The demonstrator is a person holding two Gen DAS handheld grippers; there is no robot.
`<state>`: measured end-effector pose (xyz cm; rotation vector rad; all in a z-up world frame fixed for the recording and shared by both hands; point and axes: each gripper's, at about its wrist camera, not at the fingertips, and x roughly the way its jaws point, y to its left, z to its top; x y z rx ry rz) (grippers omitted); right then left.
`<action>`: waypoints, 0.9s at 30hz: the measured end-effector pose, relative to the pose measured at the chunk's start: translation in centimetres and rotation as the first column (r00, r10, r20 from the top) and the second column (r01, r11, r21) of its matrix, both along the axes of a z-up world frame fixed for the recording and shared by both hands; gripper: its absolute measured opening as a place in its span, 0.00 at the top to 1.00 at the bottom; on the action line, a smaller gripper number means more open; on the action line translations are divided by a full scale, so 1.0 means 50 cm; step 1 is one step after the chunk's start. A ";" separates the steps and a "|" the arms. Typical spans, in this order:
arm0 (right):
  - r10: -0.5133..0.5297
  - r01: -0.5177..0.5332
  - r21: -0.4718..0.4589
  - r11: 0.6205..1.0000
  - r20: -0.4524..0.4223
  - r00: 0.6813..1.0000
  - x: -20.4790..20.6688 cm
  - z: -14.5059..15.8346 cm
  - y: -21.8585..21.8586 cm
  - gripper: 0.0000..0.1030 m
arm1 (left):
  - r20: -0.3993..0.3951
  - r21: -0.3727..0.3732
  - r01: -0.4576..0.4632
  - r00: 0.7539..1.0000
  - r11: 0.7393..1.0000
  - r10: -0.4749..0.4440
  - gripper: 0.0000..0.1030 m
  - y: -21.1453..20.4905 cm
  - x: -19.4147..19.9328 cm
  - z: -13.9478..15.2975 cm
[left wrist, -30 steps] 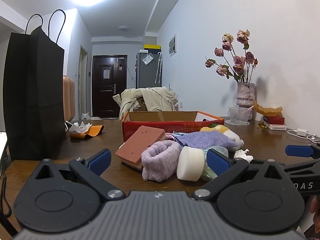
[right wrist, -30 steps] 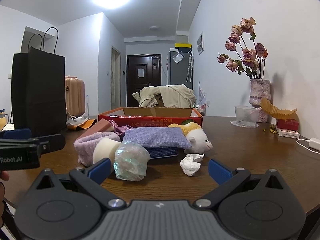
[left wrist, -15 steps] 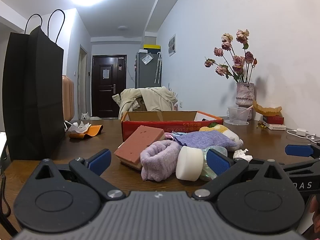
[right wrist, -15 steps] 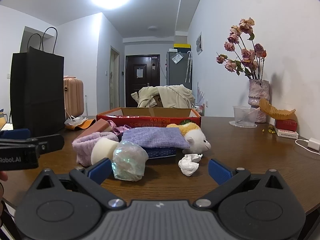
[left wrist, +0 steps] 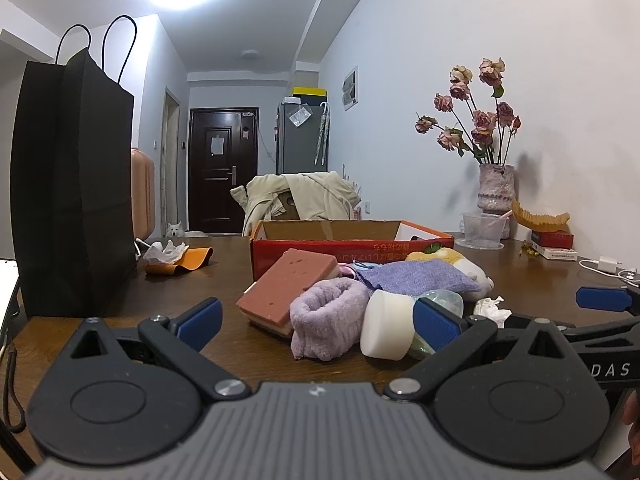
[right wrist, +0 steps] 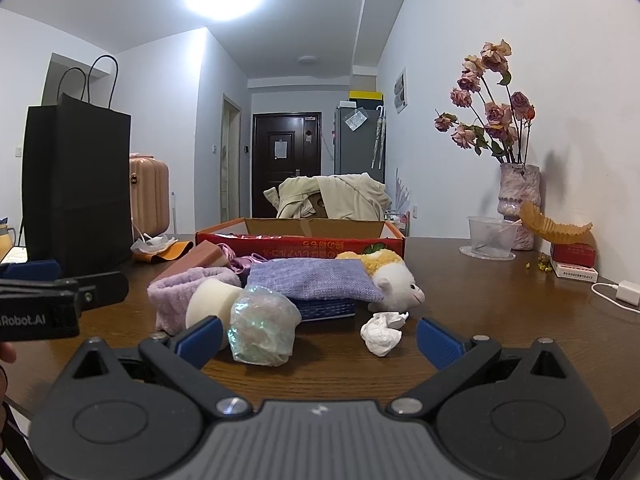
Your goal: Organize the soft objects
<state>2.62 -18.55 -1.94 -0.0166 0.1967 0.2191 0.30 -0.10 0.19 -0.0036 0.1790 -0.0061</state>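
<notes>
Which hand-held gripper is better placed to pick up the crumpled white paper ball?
Right, probably. The crumpled paper ball lies on the table just ahead of the open right hand-held gripper, toward its right finger. The left hand-held gripper faces the purple towel roll instead.

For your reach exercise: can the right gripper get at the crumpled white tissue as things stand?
Probably yes: the right gripper is open, and the crumpled white tissue lies alone on bare table just ahead, nothing between.

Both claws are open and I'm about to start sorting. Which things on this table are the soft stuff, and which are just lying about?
Job: purple fleece roll, white foam puck, pink sponge block, purple cloth, plush toy, crinkly plastic wad, blue basket, red box.

Bystanders: black bag, flower vase, plastic cup, charger.
</notes>
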 end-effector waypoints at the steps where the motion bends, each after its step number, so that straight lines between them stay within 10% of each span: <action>1: -0.001 0.001 -0.001 1.000 0.000 1.000 0.000 0.000 0.000 0.00 | 0.000 0.000 0.001 1.000 1.000 -0.001 0.00 0.000 -0.001 0.000; 27: -0.026 0.026 0.010 1.000 -0.017 1.000 0.022 -0.003 -0.009 0.00 | -0.022 -0.001 -0.004 1.000 1.000 0.004 0.00 0.001 0.023 -0.003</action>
